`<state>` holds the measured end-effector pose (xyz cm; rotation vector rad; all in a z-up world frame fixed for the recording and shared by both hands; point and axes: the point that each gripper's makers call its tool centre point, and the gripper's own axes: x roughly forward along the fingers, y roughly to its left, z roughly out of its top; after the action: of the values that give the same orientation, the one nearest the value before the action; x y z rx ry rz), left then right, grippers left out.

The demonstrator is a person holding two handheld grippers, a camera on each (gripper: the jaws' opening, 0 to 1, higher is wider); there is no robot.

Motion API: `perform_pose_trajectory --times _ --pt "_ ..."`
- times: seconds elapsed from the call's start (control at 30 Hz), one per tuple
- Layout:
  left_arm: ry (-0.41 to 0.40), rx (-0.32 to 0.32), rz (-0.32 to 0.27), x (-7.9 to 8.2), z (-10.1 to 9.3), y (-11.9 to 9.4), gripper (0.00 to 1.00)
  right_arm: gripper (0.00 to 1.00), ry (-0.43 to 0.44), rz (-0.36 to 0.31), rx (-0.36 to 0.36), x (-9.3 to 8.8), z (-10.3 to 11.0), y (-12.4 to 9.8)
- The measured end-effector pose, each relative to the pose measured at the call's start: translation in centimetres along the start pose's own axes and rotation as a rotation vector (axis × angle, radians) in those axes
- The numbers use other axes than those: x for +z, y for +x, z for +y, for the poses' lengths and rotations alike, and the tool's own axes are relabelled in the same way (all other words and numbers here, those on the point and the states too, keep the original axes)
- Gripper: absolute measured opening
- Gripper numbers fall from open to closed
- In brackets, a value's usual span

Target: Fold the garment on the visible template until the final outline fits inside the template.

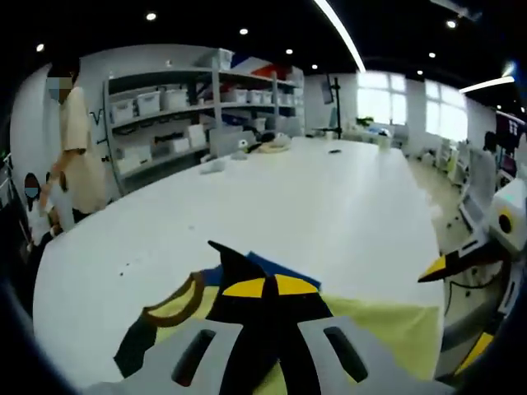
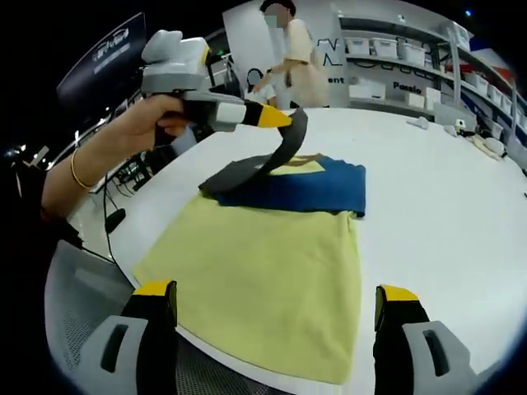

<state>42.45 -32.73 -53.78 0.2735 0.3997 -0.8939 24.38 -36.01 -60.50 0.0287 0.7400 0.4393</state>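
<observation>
Garment [image 2: 272, 263] lies mostly flat by desk [image 2: 445, 189] near edge, folding barely begun: left gripper [image 2: 284, 119] clenched on dark sleeve [image 2: 272, 160], prob. mid-fold; right gripper [image 2: 276, 317] released.

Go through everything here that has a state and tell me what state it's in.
Left gripper: shut on sleeve.
Right gripper: open, holding nothing.
Sleeve: dark, lifted off the garment.
Garment: yellow part flat on the table, blue part folded at its far end.
</observation>
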Motion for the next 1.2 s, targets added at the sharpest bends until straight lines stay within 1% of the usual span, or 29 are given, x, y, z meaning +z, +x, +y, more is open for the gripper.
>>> perform_pose_trajectory --times 0.13,0.17,0.23,0.47,0.63,0.77,0.83,0.93,0.97,1.03,1.07,1.13,1.2 --pt "0.012 0.009 0.022 -1.0 -0.1 0.9 0.0 0.99 0.0 -0.001 -0.001 0.0 0.0 0.0" --pt "0.013 0.009 0.035 -1.5 -0.2 1.2 0.0 0.99 0.003 -0.002 -0.001 0.0 0.0 0.0" --pt "0.019 0.015 0.044 -2.1 -0.3 1.5 0.0 0.99 0.005 -0.002 -0.001 -0.1 0.0 0.0" --pt "0.015 0.003 0.078 -4.0 -1.2 2.6 0.0 0.99 0.013 0.0 -0.008 -0.2 -0.1 0.2" --pt "0.008 -0.011 0.084 -4.7 -1.9 3.0 0.01 0.99 0.019 -0.005 -0.015 -0.2 -0.3 0.1" --pt "-0.015 -0.043 0.069 -4.7 -2.5 3.3 0.0 0.99 0.024 -0.01 -0.02 -0.1 -0.5 0.1" --pt "-0.016 -0.052 0.069 -4.8 -2.7 3.3 0.02 0.99 0.023 -0.011 -0.021 0.0 -0.5 0.1" --pt "-0.032 -0.052 0.073 -5.1 -2.5 3.1 0.08 0.99 0.024 -0.011 -0.022 0.0 -0.4 0.1" --pt "-0.035 -0.05 0.069 -5.1 -2.4 2.9 0.12 0.99 0.023 -0.01 -0.023 0.0 -0.4 0.1" --pt "-0.053 -0.025 0.069 -5.2 -1.7 2.5 0.19 0.99 0.022 -0.011 -0.024 0.0 -0.4 0.2" --pt "-0.049 -0.01 0.066 -5.2 -1.2 2.2 0.24 0.99 0.024 -0.014 -0.023 0.1 -0.4 0.2" --pt "-0.052 0.026 0.071 -5.4 -0.1 1.8 0.31 0.99 0.025 -0.017 -0.022 0.1 -0.3 0.3" --pt "-0.061 0.048 0.076 -5.6 0.8 1.4 0.37 0.99 0.024 -0.018 -0.019 0.2 -0.3 0.4"
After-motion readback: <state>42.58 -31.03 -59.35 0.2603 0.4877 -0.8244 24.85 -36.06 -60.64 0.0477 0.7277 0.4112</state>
